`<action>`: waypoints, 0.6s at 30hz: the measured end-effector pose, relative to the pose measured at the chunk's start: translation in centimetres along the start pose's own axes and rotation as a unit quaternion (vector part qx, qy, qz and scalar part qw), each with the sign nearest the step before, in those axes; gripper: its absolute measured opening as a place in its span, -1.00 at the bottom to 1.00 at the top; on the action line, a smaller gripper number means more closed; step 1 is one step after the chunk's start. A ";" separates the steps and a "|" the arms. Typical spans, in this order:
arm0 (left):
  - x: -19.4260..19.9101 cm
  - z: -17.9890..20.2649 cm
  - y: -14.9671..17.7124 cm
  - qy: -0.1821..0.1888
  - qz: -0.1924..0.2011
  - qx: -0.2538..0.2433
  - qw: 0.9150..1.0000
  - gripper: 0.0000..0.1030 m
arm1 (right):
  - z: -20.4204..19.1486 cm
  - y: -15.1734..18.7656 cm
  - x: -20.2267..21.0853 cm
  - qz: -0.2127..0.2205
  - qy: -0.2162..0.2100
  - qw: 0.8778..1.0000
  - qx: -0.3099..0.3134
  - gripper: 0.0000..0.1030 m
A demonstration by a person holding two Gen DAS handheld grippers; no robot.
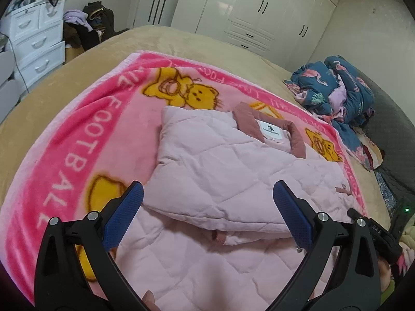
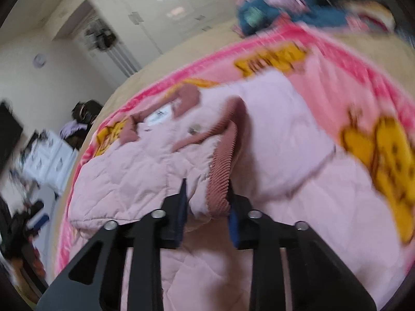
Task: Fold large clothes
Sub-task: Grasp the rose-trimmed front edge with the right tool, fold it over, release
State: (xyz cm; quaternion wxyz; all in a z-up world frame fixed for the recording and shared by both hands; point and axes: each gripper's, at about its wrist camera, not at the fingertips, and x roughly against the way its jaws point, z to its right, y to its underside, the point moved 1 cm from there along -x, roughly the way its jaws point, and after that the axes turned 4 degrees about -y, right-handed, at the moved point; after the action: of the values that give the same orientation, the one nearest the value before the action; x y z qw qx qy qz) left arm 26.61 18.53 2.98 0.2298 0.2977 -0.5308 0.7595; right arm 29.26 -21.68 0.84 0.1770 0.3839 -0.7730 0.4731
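Observation:
A pale pink quilted jacket lies on a pink cartoon blanket on the bed, one sleeve folded across its body, its dusty-rose collar and white label at the far end. My left gripper hovers open just above the folded sleeve, blue pads wide apart with nothing between them. In the right wrist view the jacket is blurred. My right gripper is shut on the sleeve's ribbed rose cuff, which bunches up between the pads.
A heap of dark blue flamingo-print bedding sits at the far right of the tan bed. White drawers and piled clothes stand at the left, white wardrobes behind. A fingertip shows at the bottom edge.

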 end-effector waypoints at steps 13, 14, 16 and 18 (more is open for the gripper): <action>-5.1 4.5 -1.2 0.008 -0.058 -0.007 0.998 0.82 | -0.9 -3.9 0.4 0.026 0.017 0.993 0.116 -0.59; -5.5 4.9 -1.0 0.003 -0.062 -0.014 0.998 0.82 | -0.3 -3.5 -0.1 0.019 0.022 0.994 0.106 -0.51; -6.1 5.6 -0.6 -0.006 -0.066 -0.029 0.997 0.82 | 0.3 -2.5 -0.8 -0.001 0.032 0.995 0.093 -0.33; -6.7 6.0 -0.3 -0.014 -0.070 -0.037 0.997 0.82 | 1.0 -1.8 -1.4 -0.026 0.049 0.996 0.073 -0.03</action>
State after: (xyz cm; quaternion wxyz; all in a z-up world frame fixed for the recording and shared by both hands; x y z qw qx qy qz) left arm 32.84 12.72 0.09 0.2857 0.3356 -0.5397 0.7173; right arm 31.57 -22.42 0.55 0.1985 0.3917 -0.7164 0.5421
